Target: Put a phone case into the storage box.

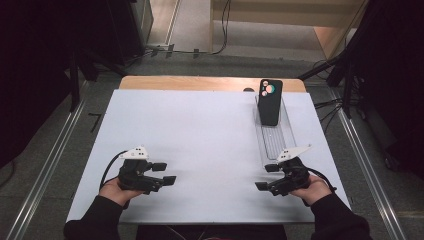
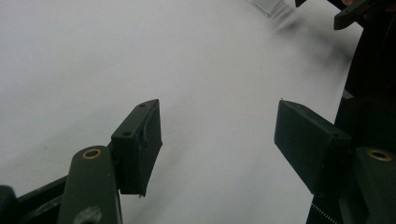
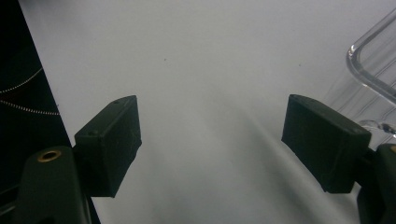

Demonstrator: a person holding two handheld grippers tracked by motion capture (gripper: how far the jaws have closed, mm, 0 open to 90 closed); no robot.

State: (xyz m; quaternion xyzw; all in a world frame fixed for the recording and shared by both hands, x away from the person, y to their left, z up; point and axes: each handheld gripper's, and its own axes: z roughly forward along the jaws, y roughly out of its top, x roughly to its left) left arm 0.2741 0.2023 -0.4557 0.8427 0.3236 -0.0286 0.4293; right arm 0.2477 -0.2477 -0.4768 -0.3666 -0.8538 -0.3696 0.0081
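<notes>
My hands are closest to the camera, down at the near edge of the white table (image 1: 200, 130). My left gripper (image 1: 164, 173) sits low on my left, and its two black jaws stand apart with nothing but bare table between them. My right gripper (image 1: 267, 177) sits low on my right. Its jaws are apart too, and nothing is in them either.

The thing I seem to be after is the black phone (image 1: 270, 101). It stands up on its end at the far end of a clear tray (image 1: 276, 137). That is ahead of my right gripper and well apart from it. The near end of the tray is just beside my right gripper; I can see its clear rim (image 3: 373, 70) next to my right jaw. From my left gripper, the phone is far off across the table, up and to the right.

I think the job has not really begun. The phone is not touched, and the tray has not been picked up. Reaching for the phone and taking it are still left to do.

I cannot read any words or brand on the phone. I only see round camera spots near its top, with a bit of green and pink.
</notes>
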